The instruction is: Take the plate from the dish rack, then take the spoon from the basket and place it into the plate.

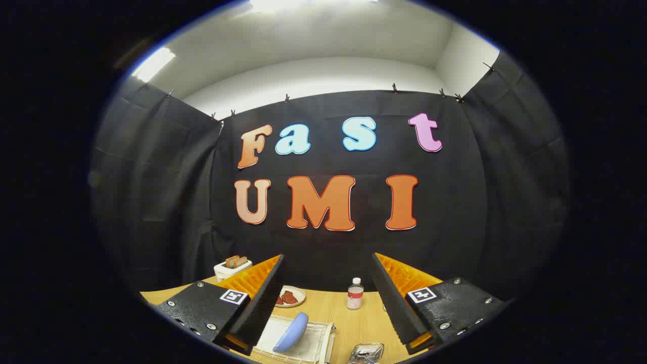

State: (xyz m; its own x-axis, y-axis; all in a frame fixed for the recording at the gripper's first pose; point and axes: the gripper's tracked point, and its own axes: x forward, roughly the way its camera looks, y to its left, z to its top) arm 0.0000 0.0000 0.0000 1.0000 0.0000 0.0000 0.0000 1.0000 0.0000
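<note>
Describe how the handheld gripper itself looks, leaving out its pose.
The gripper has two wedge-shaped fingers with finely ribbed inner faces. Each sits on a black, textured block fastened with small silver screws and carrying a square black-and-white marker tag. No cables or sleeves are visible.

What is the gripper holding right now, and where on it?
Nothing. The gripper is open, fingers wide apart above the table; the blue plate stands in the dish rack below.

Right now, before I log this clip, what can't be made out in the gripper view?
- Basket: cut off by the view's lower edge; whether the spoon lies in it is too small to tell.
- Dish rack: partly hidden behind a gripper finger; the plate leans in it.
- Toaster: partly hidden by that finger.
- Small dish: its reddish contents are too small to identify.
- The jaws stand open, holding nothing.
</note>
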